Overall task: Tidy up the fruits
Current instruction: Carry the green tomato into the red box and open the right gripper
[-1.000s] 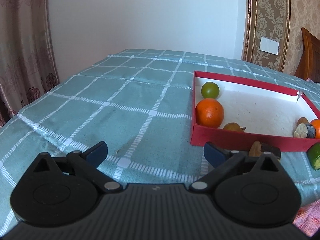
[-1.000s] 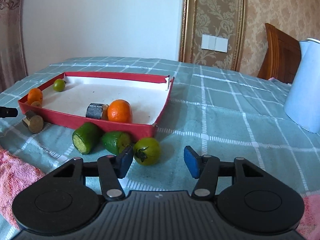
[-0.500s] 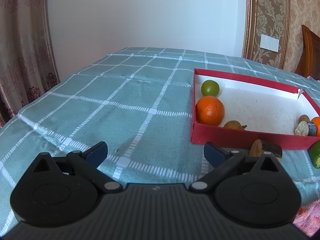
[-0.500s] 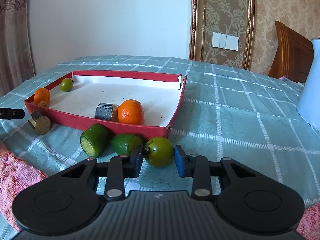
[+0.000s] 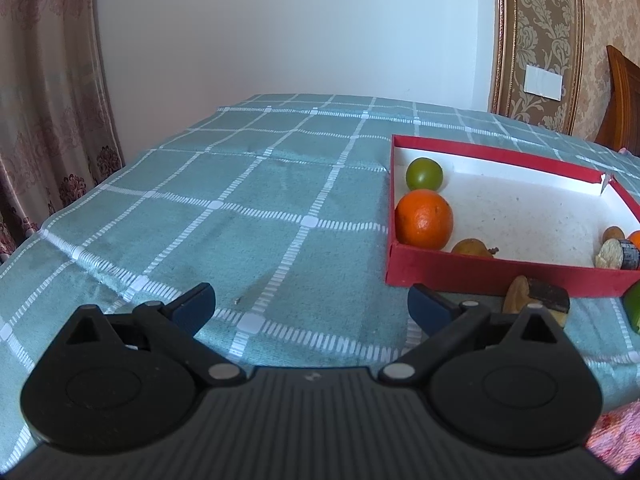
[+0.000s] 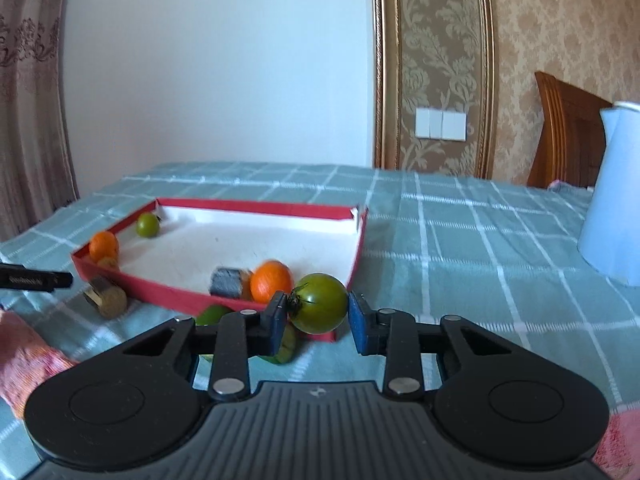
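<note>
My right gripper (image 6: 318, 314) is shut on a green tomato (image 6: 320, 304) and holds it above the table, in front of the near right corner of the red box (image 6: 356, 252). The box holds an orange (image 6: 273, 281), a dark cut piece (image 6: 225, 282), a second orange (image 6: 104, 245) and a small green fruit (image 6: 148, 225). Green fruit pieces (image 6: 212, 314) lie on the cloth below my fingers, partly hidden. My left gripper (image 5: 310, 306) is open and empty over the cloth, left of the box (image 5: 500, 276).
A brown cut piece (image 6: 108, 300) lies outside the box's front wall; it also shows in the left wrist view (image 5: 536, 304). A white jug (image 6: 616, 196) stands at the right. A pink cloth (image 6: 24, 356) lies at the near left. A wooden chair (image 6: 568, 132) stands behind the table.
My right gripper closed on the green tomato and lifted it off the cloth. The left gripper has stayed nearly still and open.
</note>
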`<state>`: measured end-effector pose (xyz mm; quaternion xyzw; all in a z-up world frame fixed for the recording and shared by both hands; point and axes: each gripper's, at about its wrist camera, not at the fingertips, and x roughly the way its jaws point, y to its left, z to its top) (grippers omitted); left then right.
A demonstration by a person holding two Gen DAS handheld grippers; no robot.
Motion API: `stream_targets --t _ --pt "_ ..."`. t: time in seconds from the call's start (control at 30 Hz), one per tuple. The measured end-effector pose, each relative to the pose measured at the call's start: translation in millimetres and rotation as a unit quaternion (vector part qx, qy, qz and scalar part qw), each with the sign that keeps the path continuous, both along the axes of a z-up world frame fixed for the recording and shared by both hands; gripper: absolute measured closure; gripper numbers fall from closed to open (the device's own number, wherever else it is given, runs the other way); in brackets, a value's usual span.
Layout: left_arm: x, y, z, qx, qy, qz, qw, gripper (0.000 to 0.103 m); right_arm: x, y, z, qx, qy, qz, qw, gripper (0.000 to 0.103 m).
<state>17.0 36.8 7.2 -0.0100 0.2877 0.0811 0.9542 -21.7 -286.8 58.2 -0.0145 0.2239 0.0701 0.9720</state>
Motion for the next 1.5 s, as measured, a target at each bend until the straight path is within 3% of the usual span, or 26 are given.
stream_targets --t 0.93,1.5 --pt "-2 14 -1 -0.052 -0.003 -0.015 0.9985 0.000 31 80 11 -0.021 0.001 0.056 0.998 0.071" --pt "-3 17 -1 -0.070 -0.006 -0.021 0.9973 0.000 83 121 -16 -0.038 0.059 0.072 0.995 0.071"
